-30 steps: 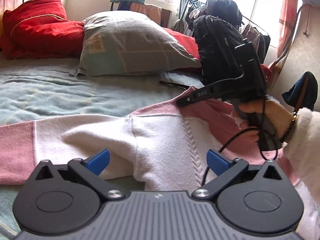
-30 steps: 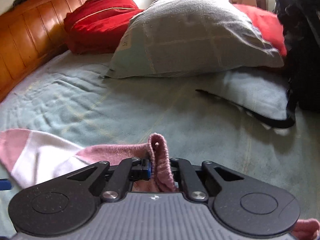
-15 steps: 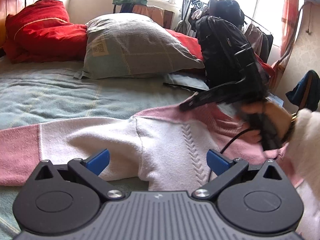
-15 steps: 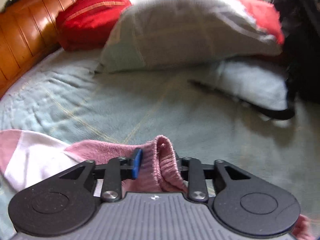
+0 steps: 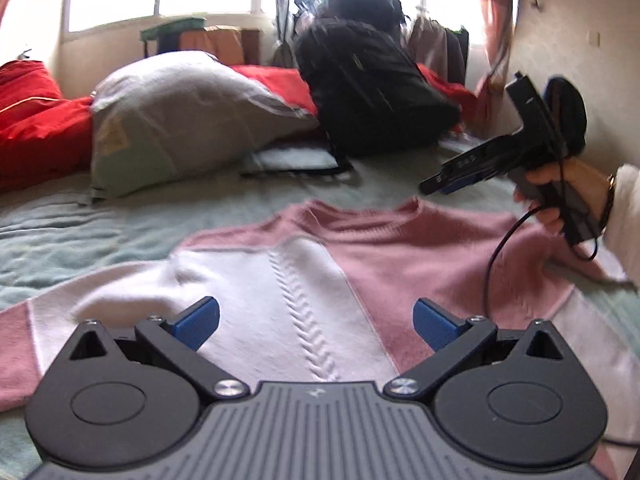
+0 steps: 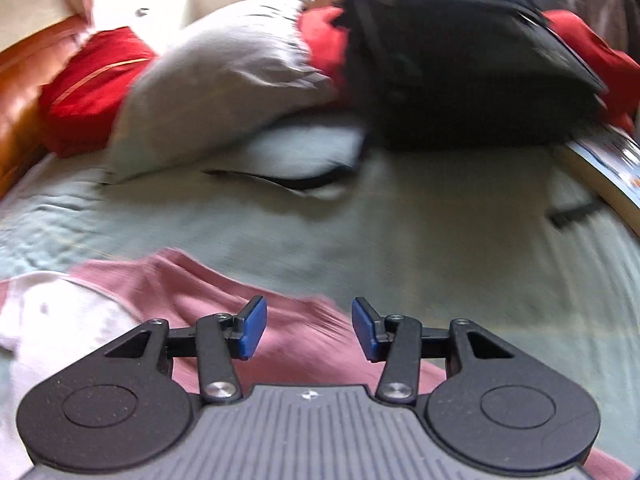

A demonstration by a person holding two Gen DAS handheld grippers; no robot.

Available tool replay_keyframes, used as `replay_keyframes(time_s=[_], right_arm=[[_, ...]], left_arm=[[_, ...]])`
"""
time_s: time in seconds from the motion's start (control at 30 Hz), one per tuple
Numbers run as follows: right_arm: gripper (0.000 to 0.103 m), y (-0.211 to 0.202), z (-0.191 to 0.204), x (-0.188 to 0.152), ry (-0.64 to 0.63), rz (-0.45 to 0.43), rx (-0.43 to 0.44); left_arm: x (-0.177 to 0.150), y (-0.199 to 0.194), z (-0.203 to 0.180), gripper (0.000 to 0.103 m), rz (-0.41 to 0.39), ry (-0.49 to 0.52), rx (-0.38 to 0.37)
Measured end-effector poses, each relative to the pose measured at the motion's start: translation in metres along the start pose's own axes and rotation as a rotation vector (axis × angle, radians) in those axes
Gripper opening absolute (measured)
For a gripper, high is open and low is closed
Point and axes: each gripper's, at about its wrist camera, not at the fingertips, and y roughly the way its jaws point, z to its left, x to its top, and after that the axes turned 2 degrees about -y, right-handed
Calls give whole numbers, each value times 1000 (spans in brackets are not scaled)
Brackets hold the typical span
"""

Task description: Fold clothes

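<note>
- The pink-and-white sweater (image 5: 320, 280) lies spread flat on the bed (image 5: 100, 232), neckline toward the grey pillow (image 5: 180, 120).
- The left gripper (image 5: 316, 316) hovers over its white panel, fingers (image 5: 196, 318) spread wide, grasping nothing.
- The right gripper (image 6: 308, 328) is above the pink shoulder; its fingers are opening, nothing between them.

Pink-and-white knit sweater (image 5: 320, 280), spread flat on bed, neckline far side
</note>
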Motion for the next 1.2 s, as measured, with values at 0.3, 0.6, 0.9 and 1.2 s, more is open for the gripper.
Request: replay_keyframes(time_s=[0.3, 0.6, 0.9, 1.2], right_arm=[[53, 3, -31, -12, 43, -1, -35], [59, 29, -20, -24, -117, 51, -48], [32, 29, 14, -36, -322, 75, -107], [11, 17, 10, -10, -267, -21, -166]], left_arm=[[-10, 28, -11, 102, 90, 23, -16], [-12, 34, -8, 102, 113, 16, -3], [-13, 40, -5, 102, 133, 12, 16], [-12, 36, -3, 102, 117, 3, 14]])
